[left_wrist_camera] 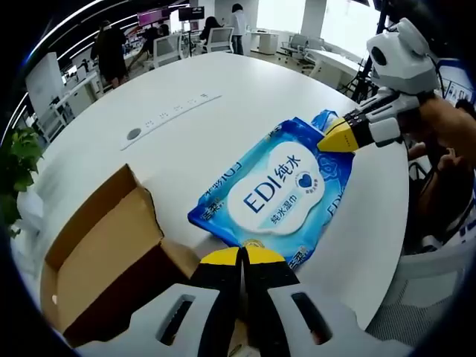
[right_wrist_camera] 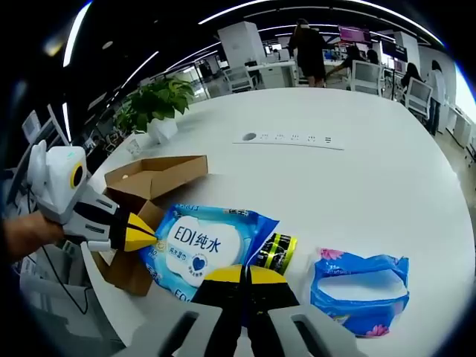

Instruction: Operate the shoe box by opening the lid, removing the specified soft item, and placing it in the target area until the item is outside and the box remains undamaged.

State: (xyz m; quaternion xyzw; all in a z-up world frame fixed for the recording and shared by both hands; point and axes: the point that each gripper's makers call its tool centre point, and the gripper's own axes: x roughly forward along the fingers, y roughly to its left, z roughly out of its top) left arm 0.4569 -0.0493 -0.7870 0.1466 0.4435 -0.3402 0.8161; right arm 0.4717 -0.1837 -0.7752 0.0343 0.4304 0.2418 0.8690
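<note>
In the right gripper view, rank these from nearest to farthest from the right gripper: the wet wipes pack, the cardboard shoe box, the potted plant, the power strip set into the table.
From the right gripper:
1. Wet wipes pack, at its tips, slightly left.
2. Cardboard shoe box, farther left, lid open.
3. Power strip, ahead, mid-table.
4. Potted plant, at the table's far left edge.

Brown shoe box (left_wrist_camera: 104,260) open on table; blue wipes pack (left_wrist_camera: 279,190) flat beside it.
</note>
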